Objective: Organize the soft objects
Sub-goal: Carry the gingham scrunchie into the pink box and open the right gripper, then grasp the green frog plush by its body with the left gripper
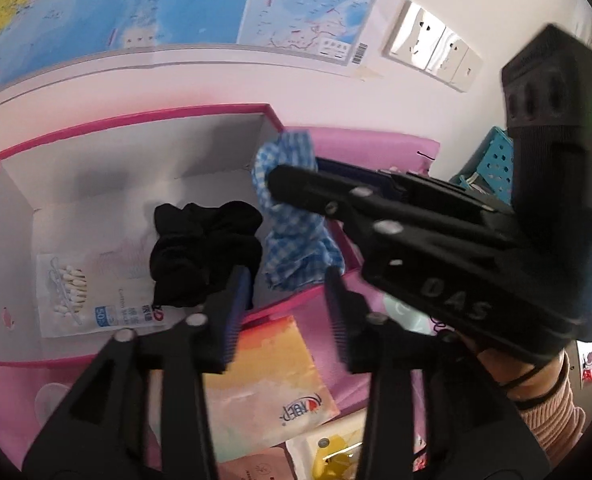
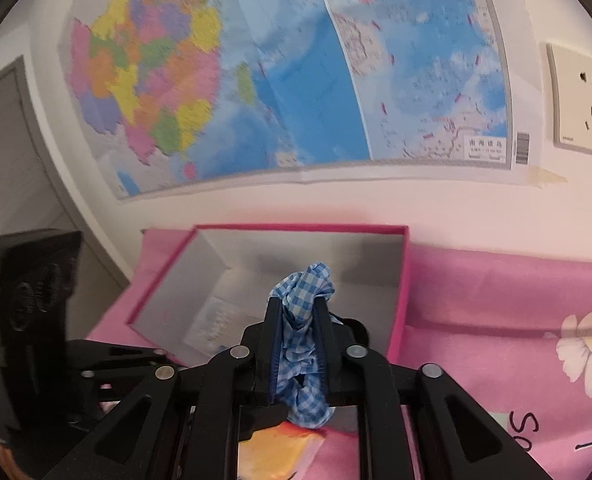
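A pink box [image 1: 136, 116] with a white inside stands on the pink cloth by the wall. In it lies a black scrunchie [image 1: 204, 252]. My left gripper [image 1: 286, 312] hovers open over the box's near rim, its left finger [image 1: 236, 308] just in front of the black scrunchie and nothing between the pads. My right gripper [image 2: 298, 312] is shut on a blue checked cloth scrunchie [image 2: 302, 292], which bulges above and hangs below the fingers. In the left wrist view that blue checked scrunchie [image 1: 292, 240] dangles over the box's right end, over the box [image 2: 296, 227].
A packet of cotton swabs [image 1: 72, 292] lies flat in the box. An orange packet [image 1: 272, 376] and a yellow item [image 1: 332, 452] lie in front of it. A blue perforated basket [image 1: 492, 160] stands at the right. Map and wall sockets [image 1: 432, 46] are behind.
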`<move>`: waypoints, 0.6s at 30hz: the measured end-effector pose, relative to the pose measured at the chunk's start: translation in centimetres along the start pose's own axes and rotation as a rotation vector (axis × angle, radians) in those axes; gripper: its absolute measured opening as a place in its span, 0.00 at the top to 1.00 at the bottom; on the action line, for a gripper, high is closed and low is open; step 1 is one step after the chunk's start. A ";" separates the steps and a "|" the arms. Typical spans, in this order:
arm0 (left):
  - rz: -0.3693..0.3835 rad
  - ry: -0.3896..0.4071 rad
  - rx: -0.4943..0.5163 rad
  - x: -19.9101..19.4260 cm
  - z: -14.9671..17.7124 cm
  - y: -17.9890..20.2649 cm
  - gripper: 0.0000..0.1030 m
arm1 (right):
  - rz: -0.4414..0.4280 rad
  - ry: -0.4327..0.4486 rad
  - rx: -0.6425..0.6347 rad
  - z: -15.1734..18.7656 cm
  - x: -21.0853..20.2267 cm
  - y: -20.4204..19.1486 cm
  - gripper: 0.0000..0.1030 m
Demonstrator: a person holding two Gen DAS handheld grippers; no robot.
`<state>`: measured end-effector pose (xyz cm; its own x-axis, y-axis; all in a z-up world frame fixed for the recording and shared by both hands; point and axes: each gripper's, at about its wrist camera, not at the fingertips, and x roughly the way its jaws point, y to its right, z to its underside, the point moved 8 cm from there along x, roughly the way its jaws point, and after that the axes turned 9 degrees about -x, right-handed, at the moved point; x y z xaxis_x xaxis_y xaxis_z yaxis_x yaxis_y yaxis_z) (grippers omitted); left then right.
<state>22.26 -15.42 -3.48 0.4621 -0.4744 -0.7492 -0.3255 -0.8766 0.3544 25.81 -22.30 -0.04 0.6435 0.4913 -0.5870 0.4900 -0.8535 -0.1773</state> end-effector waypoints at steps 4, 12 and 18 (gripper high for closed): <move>-0.025 0.014 0.012 -0.5 0.3 -0.4 0.59 | 0.072 -0.056 -0.002 0.9 1.3 0.9 0.63; -0.032 0.089 0.064 -3.8 1.5 -0.6 0.58 | 0.049 -0.007 0.015 1.6 -1.7 0.7 0.59; -0.008 0.144 0.083 -7.4 3.8 -1.3 0.57 | -0.049 0.034 0.004 2.6 -5.6 -1.4 0.53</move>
<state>16.09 -10.48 -0.51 0.5770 -0.4789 -0.6616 -0.3854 -0.8738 0.2965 19.97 -24.36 1.45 0.6385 0.5384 -0.5500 0.5190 -0.8289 -0.2088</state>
